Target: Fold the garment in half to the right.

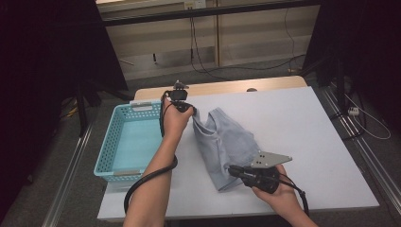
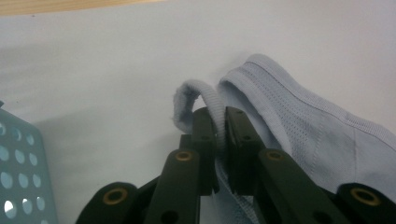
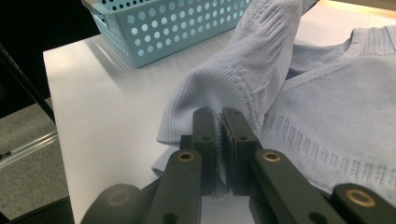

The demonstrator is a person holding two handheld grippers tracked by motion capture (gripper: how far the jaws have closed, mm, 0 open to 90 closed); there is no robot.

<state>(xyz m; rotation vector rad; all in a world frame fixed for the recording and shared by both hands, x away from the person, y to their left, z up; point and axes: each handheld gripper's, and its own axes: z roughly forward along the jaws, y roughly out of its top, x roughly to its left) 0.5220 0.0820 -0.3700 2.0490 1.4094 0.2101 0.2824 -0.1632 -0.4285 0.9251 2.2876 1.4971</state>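
I'm clamping left gripper (image 2: 219, 135) and right gripper (image 3: 219, 135) on top (image 1: 227, 142), mid-frame | white table (image 1: 302, 127) bearing it | basket (image 1: 124, 142) sitting left | grey floor, cables running behind.

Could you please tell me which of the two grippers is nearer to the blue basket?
Left. The left gripper pinches the garment just beside the blue basket's far right corner. The right gripper grips the garment's near edge, well off to the basket's right.

dim room w/ grey carpet floor (image 1: 265, 71), pale wall panels (image 1: 246, 33), black curtains (image 1: 42, 71) both sides, loose cables (image 1: 198, 56).
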